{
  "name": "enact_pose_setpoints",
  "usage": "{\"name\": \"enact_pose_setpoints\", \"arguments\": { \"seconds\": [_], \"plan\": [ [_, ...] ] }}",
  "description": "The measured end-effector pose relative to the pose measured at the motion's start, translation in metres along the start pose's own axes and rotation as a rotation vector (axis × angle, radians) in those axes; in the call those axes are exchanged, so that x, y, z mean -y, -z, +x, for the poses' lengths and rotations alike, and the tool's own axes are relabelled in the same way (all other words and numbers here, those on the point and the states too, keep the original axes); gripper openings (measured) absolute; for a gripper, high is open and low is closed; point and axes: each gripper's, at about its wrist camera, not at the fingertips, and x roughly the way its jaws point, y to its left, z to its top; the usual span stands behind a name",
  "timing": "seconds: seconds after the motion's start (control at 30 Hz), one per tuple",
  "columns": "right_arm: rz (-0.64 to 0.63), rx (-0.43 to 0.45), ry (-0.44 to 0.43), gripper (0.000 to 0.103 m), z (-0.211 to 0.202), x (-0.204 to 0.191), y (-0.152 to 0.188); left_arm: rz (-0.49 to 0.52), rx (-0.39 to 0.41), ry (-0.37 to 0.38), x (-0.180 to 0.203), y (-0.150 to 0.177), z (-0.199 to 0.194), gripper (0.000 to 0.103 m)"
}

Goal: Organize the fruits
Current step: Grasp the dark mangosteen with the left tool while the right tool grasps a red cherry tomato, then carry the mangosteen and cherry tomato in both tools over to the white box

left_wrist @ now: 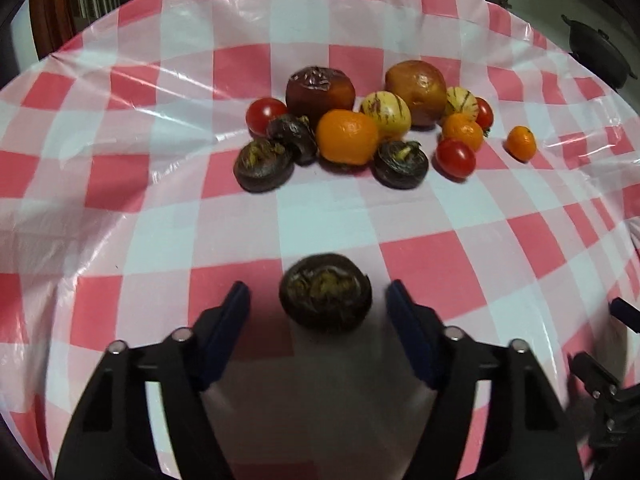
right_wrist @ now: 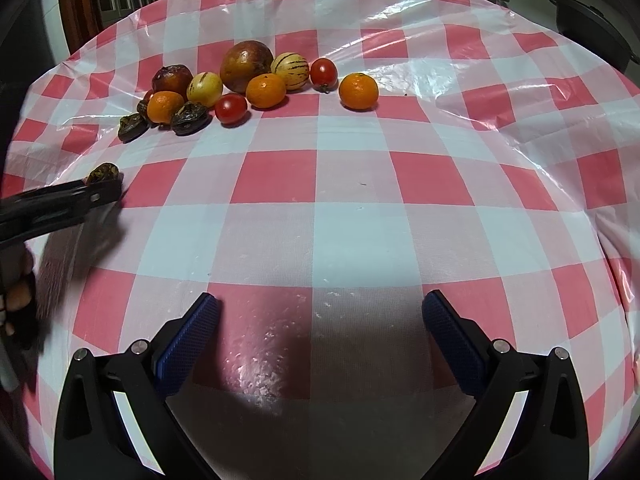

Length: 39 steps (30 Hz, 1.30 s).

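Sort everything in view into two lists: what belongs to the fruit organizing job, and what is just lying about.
Belongs to the job:
- dark fruit between the open left gripper fingers
- fruit pile: tomatoes, oranges, striped melons, dark fruits
- lone orange
- right gripper, open and empty

Just lying about:
- checkered tablecloth
- dark pots beyond the table

One dark, flattish round fruit [left_wrist: 326, 292] with yellowish top lies alone on the checked cloth, well apart from the pile. Pile: three more dark ones [left_wrist: 262, 164] in front, three tomatoes [left_wrist: 456, 156], two large brownish-red fruits [left_wrist: 320, 90] at back, two striped pale-yellow fruits [left_wrist: 386, 110], two oranges [left_wrist: 347, 136] touching neighbours. A third small orange [left_wrist: 521, 143] sits just apart, right of the pile.
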Motion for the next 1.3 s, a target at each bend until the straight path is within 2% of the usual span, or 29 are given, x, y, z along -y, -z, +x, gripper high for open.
{"name": "enact_pose_setpoints", "arguments": {
  "seconds": [0.03,0.1,0.17,0.2,0.27,0.37,0.47,0.63,0.7,0.77,0.9,1.17,1.27,1.3],
  "plan": [
    [0.001,0.004,-0.006,0.098,0.000,0.000,0.000,0.003,0.010,0.000,0.000,0.000,-0.001,0.046],
    [-0.006,0.015,-0.016,0.094,-0.003,0.000,0.000,0.014,0.017,-0.007,-0.001,0.002,-0.003,0.044],
    [-0.026,0.038,-0.041,0.077,-0.005,-0.003,-0.001,-0.001,0.033,0.014,-0.005,0.007,-0.007,0.044],
    [-0.033,0.046,-0.056,0.075,-0.005,-0.006,-0.005,-0.011,0.039,0.021,-0.008,0.008,-0.009,0.044],
    [-0.043,0.054,-0.084,0.066,-0.002,-0.013,-0.015,-0.060,0.076,0.026,-0.019,0.012,-0.017,0.044],
    [-0.069,0.081,-0.135,0.058,0.007,-0.028,-0.039,-0.156,0.108,0.063,-0.040,0.015,-0.023,0.044],
    [-0.057,0.103,-0.134,0.055,0.023,-0.037,-0.070,-0.199,0.112,0.080,-0.049,0.015,-0.021,0.044],
    [-0.064,0.067,-0.143,0.047,0.066,-0.054,-0.111,-0.218,0.110,0.100,-0.051,0.015,-0.018,0.044],
    [-0.058,0.036,-0.145,0.045,0.079,-0.059,-0.120,-0.224,0.110,0.102,-0.053,0.015,-0.017,0.044],
    [-0.076,0.039,-0.123,0.039,0.086,-0.065,-0.128,-0.232,0.108,0.105,-0.054,0.015,-0.016,0.044],
    [-0.098,0.041,-0.116,0.035,0.097,-0.076,-0.143,-0.232,0.105,0.106,-0.054,0.015,-0.014,0.044],
    [-0.120,0.062,-0.076,0.031,0.104,-0.092,-0.151,-0.240,0.107,0.112,-0.056,0.014,-0.012,0.044],
    [-0.102,0.088,-0.075,0.031,0.091,-0.088,-0.140,-0.237,0.099,0.116,-0.056,0.014,-0.012,0.044],
    [-0.076,0.114,-0.105,0.031,0.071,-0.080,-0.120,-0.237,0.099,0.116,-0.056,0.014,-0.012,0.044]
  ]
}}
